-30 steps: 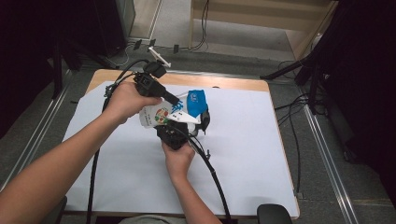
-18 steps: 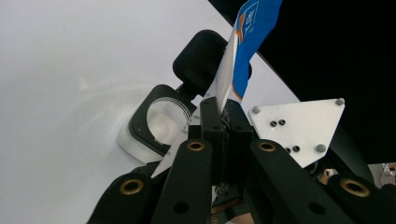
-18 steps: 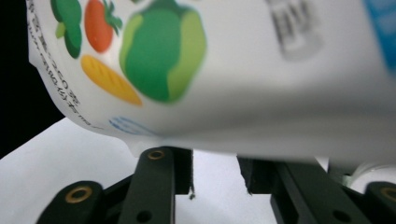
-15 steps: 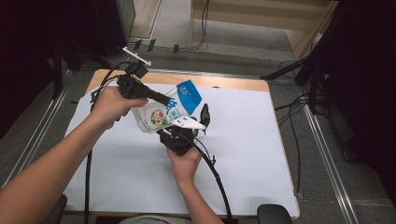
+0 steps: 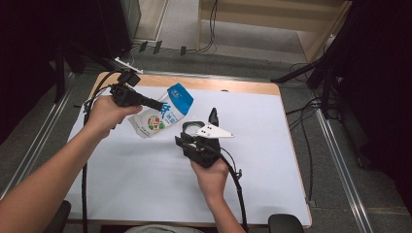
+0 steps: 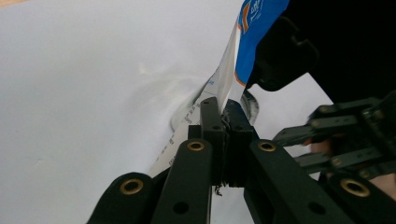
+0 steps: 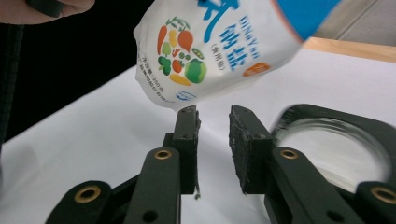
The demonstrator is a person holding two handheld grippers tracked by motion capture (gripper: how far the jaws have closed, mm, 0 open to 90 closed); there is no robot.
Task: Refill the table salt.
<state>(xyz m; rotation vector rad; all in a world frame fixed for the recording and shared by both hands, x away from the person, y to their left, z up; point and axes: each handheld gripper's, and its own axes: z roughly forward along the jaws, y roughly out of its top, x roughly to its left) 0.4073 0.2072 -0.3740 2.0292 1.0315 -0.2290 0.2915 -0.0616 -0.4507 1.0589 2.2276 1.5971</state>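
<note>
1. The left gripper [image 6: 223,122] is pinching the pouch [image 5: 163,115] between its shut jaws, gripping just a thin edge of the film. I judge that this narrow bite is risking a slip, since the bag's contents are hanging off to one side of the pinch.
2. The right gripper [image 7: 214,122] is holding nothing; its jaws are standing narrowly apart, with the pouch's lower corner hovering just above them at about 12 o'clock, seemingly not touching.
3. If those jaws are closing now, they may be catching air or only nipping the corner, which could tear the seal.
4. In the high view the pouch is hanging tilted above the white desk [image 5: 272,184], blue top toward 1 o'clock, and lying at about 10 o'clock from the right gripper [image 5: 208,130].
5. A round glass jar [image 7: 336,140] is sitting just beside the right jaws; a swing could be knocking it.
</note>
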